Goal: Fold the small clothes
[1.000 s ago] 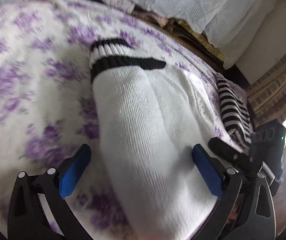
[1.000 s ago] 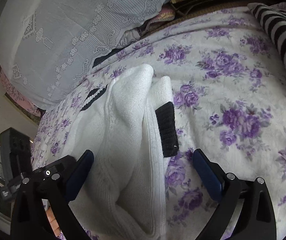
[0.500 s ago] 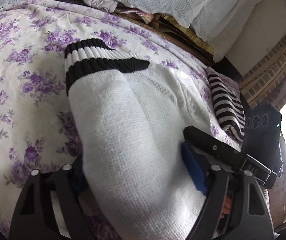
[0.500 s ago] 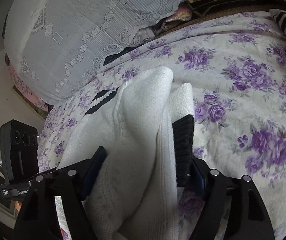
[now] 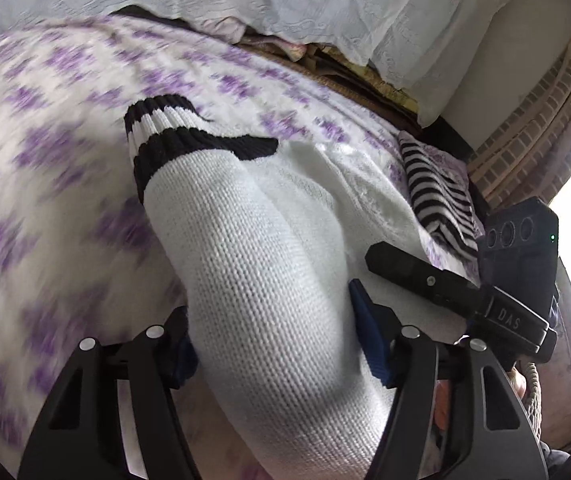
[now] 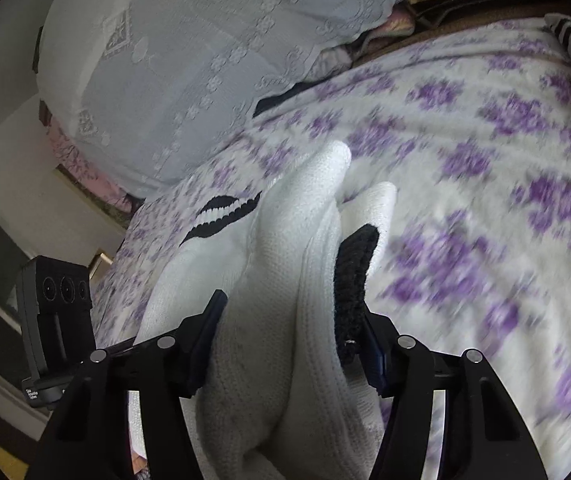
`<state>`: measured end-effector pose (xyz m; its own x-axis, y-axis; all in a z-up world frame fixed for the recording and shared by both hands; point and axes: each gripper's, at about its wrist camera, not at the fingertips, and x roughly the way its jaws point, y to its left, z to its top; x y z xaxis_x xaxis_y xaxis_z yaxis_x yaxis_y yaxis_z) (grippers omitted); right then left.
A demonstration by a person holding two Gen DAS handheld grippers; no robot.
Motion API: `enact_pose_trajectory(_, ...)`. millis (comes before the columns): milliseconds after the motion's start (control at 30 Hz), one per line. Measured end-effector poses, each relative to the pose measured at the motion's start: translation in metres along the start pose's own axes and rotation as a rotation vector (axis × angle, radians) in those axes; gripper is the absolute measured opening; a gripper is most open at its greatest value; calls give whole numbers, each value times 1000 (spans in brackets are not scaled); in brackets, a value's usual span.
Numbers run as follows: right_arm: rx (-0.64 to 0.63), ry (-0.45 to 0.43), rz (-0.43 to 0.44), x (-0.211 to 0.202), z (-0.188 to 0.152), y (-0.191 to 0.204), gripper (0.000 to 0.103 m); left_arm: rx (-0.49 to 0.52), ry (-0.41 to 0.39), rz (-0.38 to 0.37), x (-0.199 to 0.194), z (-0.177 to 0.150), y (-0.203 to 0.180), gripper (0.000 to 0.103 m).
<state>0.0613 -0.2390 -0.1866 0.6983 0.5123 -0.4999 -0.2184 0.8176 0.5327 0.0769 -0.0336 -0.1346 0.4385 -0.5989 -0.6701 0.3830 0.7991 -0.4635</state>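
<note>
**Sweater gripped at both ends, fold barely begun**

Since a second ago, both tools have been closed from wide open onto the white knit, and the floral background has become streaked with motion. The sweater (image 5: pixel 269 264) is lying on the bed, bunched lengthwise into a thick roll. The left tool (image 5: pixel 273 340) is clamped on the white body of the knit, with the black-and-white striped cuff (image 5: pixel 157 136) stretched out ahead of it. The right tool (image 6: pixel 289 332) is clamped on another gathered part, where white folds and a black ribbed edge (image 6: pixel 355 280) are pinched together.

By the look of it, only the gathering and gripping are done; no flat, squared fold is visible, so the laying out, folding over and smoothing appear to be left.

The knit is thick, soft and ribbed, white with black trim. Around it the purple-flowered bedspread (image 5: pixel 45 128) is spread; a black-and-white striped garment (image 5: pixel 437 200) is lying apart, nearer the edge of the bed, and a lace-covered pile (image 6: pixel 205 60) is stacked behind.
</note>
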Motion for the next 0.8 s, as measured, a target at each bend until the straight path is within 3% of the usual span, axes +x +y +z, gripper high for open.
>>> enact_pose_trajectory(100,-42,34,-73,5,-11,12,66,-42,28,-11,-11,-17,13,64)
enact_pose_trajectory(167,-47,23,-159,8,-10,8,86,-86,41,-16,-10,-20,22,73)
enact_pose_trajectory(233,-15,36,-134,12,-10,-2,89,-123,52,-5,-3,-18,28,88)
enact_pose_trajectory(267,-12,41,-119,14,-10,-3,90,-142,55,-7,1,-17,31,89)
enact_pose_trajectory(300,-12,42,-107,14,-11,-2,89,-152,57,-10,5,-16,31,89)
enact_pose_trajectory(333,7,53,-44,15,-13,1,73,-141,55,9,6,-15,28,89)
enact_pose_trajectory(367,17,53,-42,15,-14,6,67,-128,54,25,6,-15,24,72)
enact_pose_trajectory(433,-35,37,-72,13,-15,25,61,-87,32,32,-5,-16,13,60)
enact_pose_trajectory(533,-55,60,13,15,-14,61,52,-39,-29,96,-38,-22,10,56)
enact_pose_trajectory(667,-167,124,158,45,-19,149,50,-56,-148,176,-123,-32,38,56)
enact_pose_trajectory(800,-271,233,319,102,-40,264,50,-110,-269,331,-232,-58,86,56)
